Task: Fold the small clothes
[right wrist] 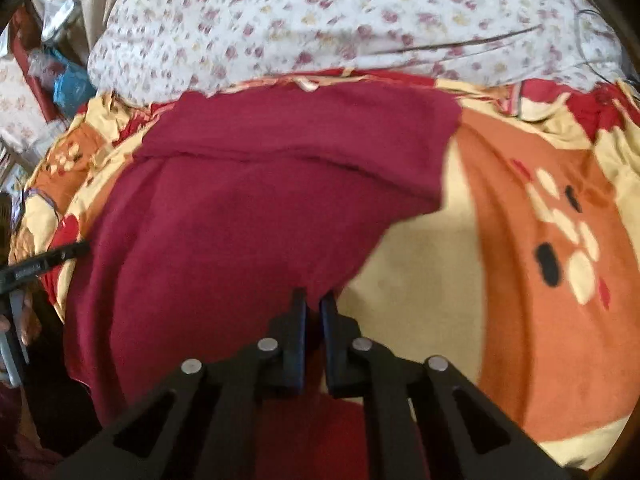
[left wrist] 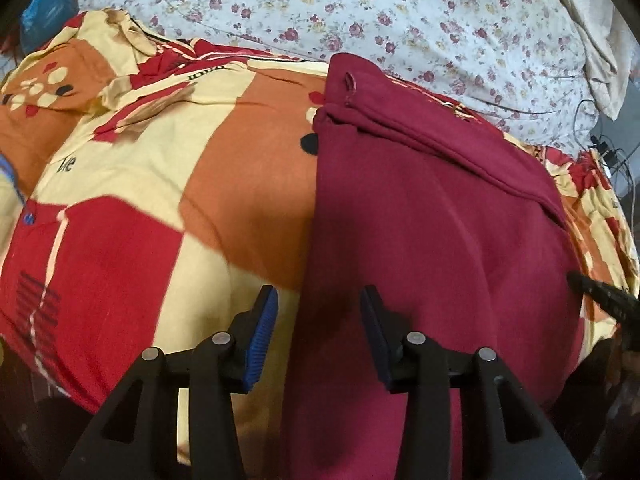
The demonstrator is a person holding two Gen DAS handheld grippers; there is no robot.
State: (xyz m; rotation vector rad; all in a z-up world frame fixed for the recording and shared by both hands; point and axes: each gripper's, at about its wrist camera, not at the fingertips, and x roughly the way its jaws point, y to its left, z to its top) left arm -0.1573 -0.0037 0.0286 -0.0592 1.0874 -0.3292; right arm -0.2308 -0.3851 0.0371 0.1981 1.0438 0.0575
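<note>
A maroon garment (left wrist: 432,216) lies spread on a patterned red, orange and cream blanket (left wrist: 160,184), with a folded band across its far end. My left gripper (left wrist: 318,300) is open and empty, its jaws straddling the garment's left edge near the front. In the right wrist view the garment (right wrist: 248,216) fills the middle, and my right gripper (right wrist: 314,304) is shut on its near right edge. The right gripper's tip also shows in the left wrist view (left wrist: 600,294), at the garment's right side. The left gripper's tip shows in the right wrist view (right wrist: 48,260).
A white floral sheet (left wrist: 400,12) covers the bed behind the blanket. A blue bag (right wrist: 70,84) and clutter sit at the left side. Cables (left wrist: 608,148) lie at the far right. The blanket (right wrist: 540,240) extends to the right of the garment.
</note>
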